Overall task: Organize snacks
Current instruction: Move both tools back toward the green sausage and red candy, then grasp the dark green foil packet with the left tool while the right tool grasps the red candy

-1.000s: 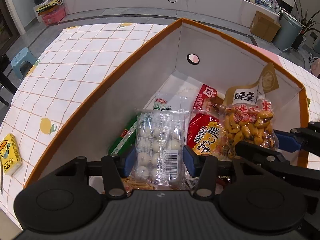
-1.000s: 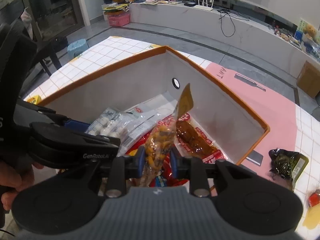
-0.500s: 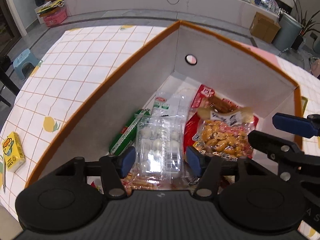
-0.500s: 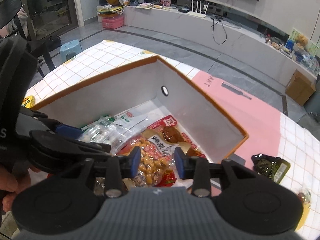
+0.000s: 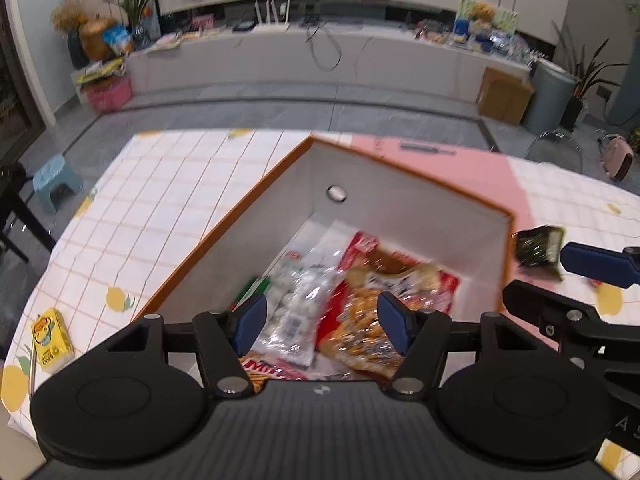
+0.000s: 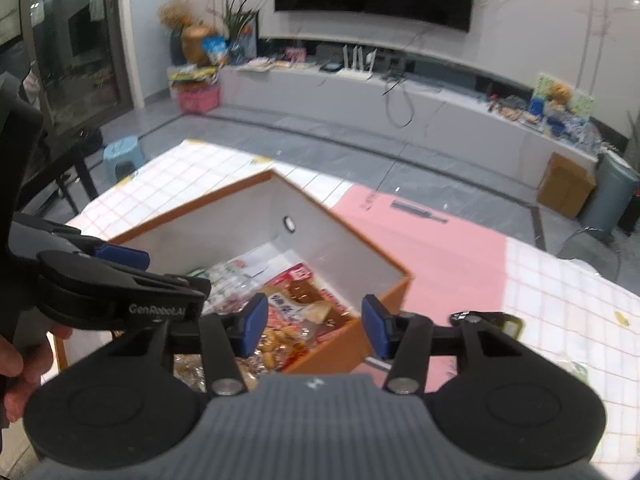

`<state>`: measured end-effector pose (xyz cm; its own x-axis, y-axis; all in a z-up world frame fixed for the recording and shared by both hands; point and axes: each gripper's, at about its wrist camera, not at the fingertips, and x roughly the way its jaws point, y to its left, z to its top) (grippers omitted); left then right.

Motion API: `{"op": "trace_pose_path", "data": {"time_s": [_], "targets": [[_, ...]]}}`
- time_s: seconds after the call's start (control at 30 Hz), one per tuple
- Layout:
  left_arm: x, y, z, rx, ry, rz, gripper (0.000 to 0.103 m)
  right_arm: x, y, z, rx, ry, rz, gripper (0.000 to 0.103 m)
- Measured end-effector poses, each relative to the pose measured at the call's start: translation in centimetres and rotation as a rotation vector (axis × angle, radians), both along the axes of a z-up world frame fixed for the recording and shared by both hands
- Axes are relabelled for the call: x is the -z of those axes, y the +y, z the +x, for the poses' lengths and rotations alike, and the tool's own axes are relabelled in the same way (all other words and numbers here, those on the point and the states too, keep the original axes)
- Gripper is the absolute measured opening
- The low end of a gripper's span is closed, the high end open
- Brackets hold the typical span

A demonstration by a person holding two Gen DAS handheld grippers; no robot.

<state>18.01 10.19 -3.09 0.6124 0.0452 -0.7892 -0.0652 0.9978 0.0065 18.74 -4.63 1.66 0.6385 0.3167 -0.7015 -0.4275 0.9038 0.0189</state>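
**Both grippers empty above the box; loose packets on the desk are the risk**

Risks, largest item first. The orange-rimmed cardboard box with white inner walls (image 5: 404, 216) sits skewed on the desk, one corner toward the pink mat. Judgement: a low sweep by either tool could clip the rim and shove the whole box.

Inside, the clear bag of golden-brown fried snacks (image 5: 360, 320) lies on top of red packets, just beside the clear pack of white round sweets (image 5: 292, 312). The pile looks loose; another drop may slide off it rather than settle.

The dark green foil packet (image 5: 538, 246) lies outside the box, near its right wall. Slick foil could slip from a shallow pinch. A small yellow carton (image 5: 52, 338) lies well apart, at the left edge.

Left hand-held gripper (image 5: 322, 322): fingers spread, nothing between them. Right hand-held gripper (image 6: 314, 326): likewise spread and empty.

Surface: desk under a white grid-pattern cloth with lemon prints (image 5: 160, 200), pink mat (image 6: 432, 248) beside the box. Room: living room, wall television, long low grey bench.
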Motion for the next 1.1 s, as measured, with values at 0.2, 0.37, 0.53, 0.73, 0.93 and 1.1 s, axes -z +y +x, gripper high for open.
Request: {"op": "trace_pose_path", "data": {"time_s": [0.2,0.37,0.53,0.73,0.93,1.1], "targets": [[-2.2,-3.8,-2.0,0.079,-0.108,-0.01,0.075,-1.6,-4.3,-3.5,0.07,-0.083,0.016,0.059],[-2.7,-8.0,-3.6,0.183,-0.162,-0.032,0.075,-1.1,-8.8,-6.6,0.185,-0.107,0.05,0.06],[-1.4,-12.5,-4.2,0.292,-0.142,-0.065,0.074,0.7,-14.0,-9.3,0.347,-0.1,0.077,0.06],[1.2,-16.5,-4.0,0.346,-0.123,-0.12,0.074,3.6,-19.5,-10.4,0.497,-0.055,0.076,0.06],[3.6,-18.1,-0.9,0.306,-0.071,-0.156,0.074,6.0,-22.5,-8.8,0.516,-0.021,0.091,0.06],[5.1,-18.6,2.3,0.28,-0.062,-0.188,0.074,7.7,-23.2,-5.5,0.523,-0.012,0.044,0.06]]}}
